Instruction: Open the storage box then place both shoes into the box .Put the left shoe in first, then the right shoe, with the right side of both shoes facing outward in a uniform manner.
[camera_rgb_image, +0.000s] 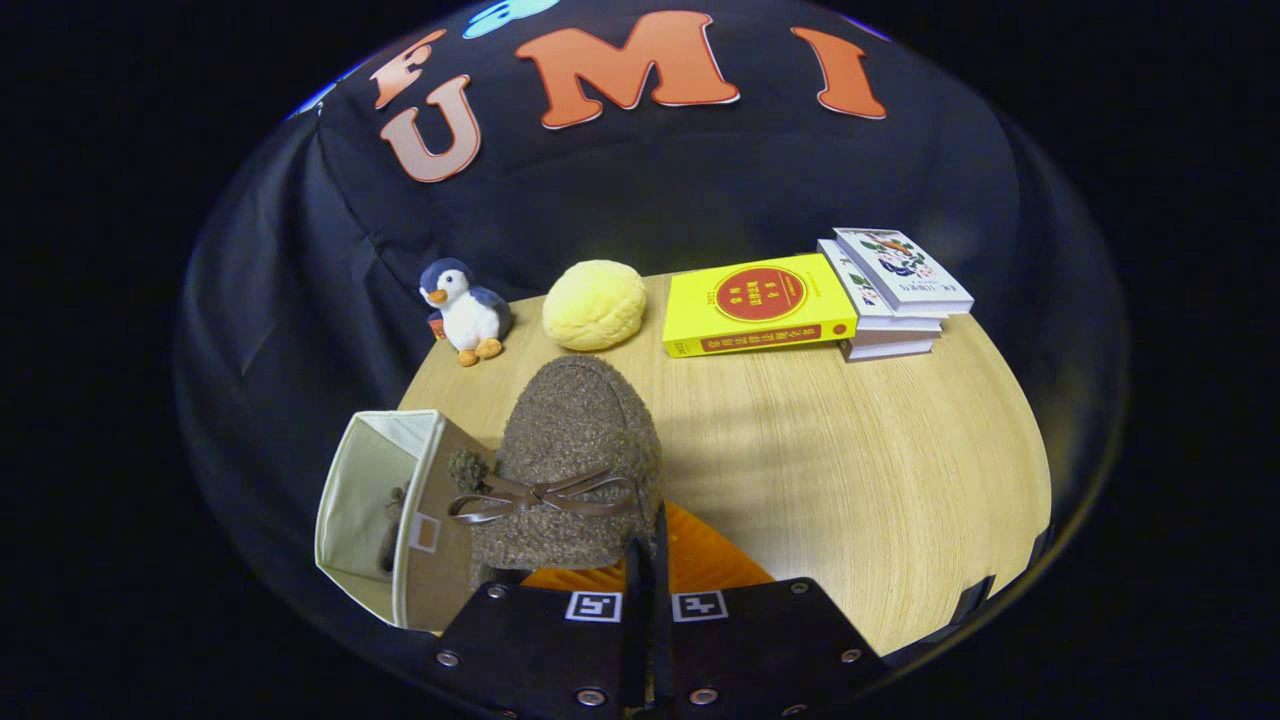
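Observation:
My gripper (648, 560) is shut on the back rim of a brown fuzzy shoe (570, 460) with a brown bow across its top. The shoe hangs toe-forward, lifted over the wooden table. Its orange lining (700, 562) shows just behind the fingers. To the left of the shoe stands the open beige storage box (372, 500). Another brown fuzzy shoe (392, 528) lies inside it, mostly hidden by the box wall. The held shoe is beside the box's right wall, partly over its corner.
At the back of the round wooden table (850, 460) sit a plush penguin (465, 312), a yellow bun-shaped cushion (594, 304), a yellow book (757, 303) and a stack of white books (895, 292). Black cloth hangs behind the table.

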